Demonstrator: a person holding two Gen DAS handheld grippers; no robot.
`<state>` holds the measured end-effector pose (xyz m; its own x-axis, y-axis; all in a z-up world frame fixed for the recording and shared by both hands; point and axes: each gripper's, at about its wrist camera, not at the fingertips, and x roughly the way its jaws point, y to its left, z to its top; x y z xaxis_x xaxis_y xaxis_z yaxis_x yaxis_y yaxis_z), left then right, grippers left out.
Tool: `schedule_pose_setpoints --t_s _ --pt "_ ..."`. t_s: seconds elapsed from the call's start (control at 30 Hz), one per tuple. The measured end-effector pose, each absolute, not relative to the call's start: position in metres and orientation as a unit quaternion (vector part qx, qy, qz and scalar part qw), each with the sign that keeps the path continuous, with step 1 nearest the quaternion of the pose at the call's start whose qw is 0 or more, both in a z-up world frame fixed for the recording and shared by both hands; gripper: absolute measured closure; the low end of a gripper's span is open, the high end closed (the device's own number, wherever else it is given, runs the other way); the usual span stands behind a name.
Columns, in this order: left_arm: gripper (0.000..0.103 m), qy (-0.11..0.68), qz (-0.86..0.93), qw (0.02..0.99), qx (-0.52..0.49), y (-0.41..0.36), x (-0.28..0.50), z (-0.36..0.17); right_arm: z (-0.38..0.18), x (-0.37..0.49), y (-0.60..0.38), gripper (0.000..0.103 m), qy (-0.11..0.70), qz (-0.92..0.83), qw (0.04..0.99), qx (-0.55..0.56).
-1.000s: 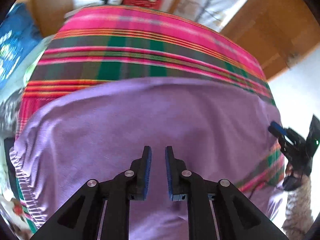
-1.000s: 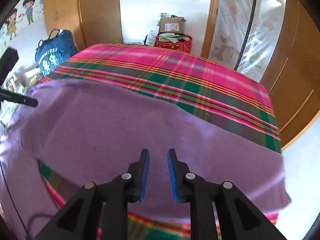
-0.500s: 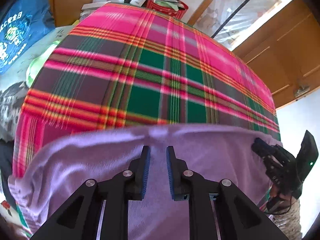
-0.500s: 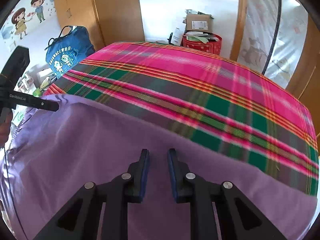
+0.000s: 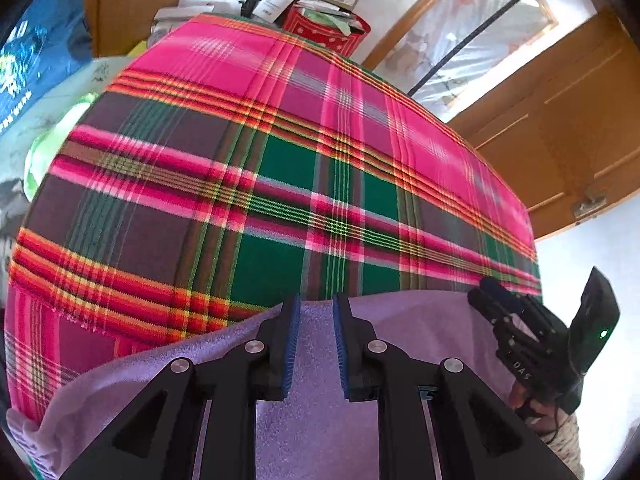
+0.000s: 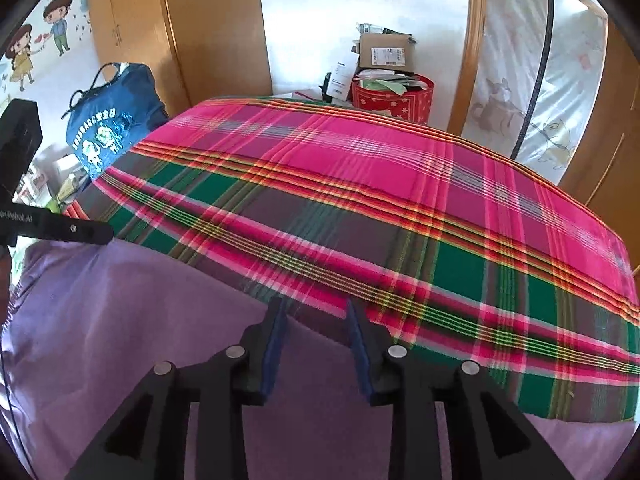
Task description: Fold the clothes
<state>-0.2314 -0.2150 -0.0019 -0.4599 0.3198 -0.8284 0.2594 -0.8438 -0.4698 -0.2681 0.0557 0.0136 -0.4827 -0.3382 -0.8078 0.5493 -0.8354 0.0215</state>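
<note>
- Left gripper (image 5: 314, 322): jaws narrowly apart; whether its pads pinch the cloth's far hem cannot be told.
- Right gripper (image 6: 314, 330): jaws opening, hem between them, apparently unpressed.
- Purple garment (image 6: 132, 320): lies on the plaid tablecloth's (image 6: 360, 184) near edge; judged soft, light, limp. Best taken at the hem corners.
- Both hands pitch steeply down over the tablecloth's near side.

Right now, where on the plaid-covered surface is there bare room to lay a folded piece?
The plaid cloth lies bare from the purple garment's far edge to the back edge by the red tin. The near side is crowded: garment, left gripper, right gripper.
</note>
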Motion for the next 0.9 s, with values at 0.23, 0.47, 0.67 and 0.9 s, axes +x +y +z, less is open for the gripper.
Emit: schedule_pose_setpoints --t_s 0.23,0.47,0.67,0.9 --pt "0.085 -0.255 0.809 0.013 -0.530 -0.211 -0.192 0.009 0.048 -0.226 0.095 0.071 0.132 -0.872 0.243 0.405" --pt "0.085 -0.259 0.810 0.050 -0.524 -0.184 -0.147 0.026 0.077 -0.178 0.221 0.071 0.039 -0.909 0.131 0.393" --pt "0.085 -0.232 0.800 0.097 -0.545 -0.130 -0.139 0.024 0.069 -0.142 0.350 0.069 -0.079 -0.914 -0.023 0.398" --pt "0.085 -0.224 0.785 0.109 -0.566 -0.095 -0.144 0.014 0.043 -0.138 0.405 0.069 -0.130 -0.897 -0.070 0.416"
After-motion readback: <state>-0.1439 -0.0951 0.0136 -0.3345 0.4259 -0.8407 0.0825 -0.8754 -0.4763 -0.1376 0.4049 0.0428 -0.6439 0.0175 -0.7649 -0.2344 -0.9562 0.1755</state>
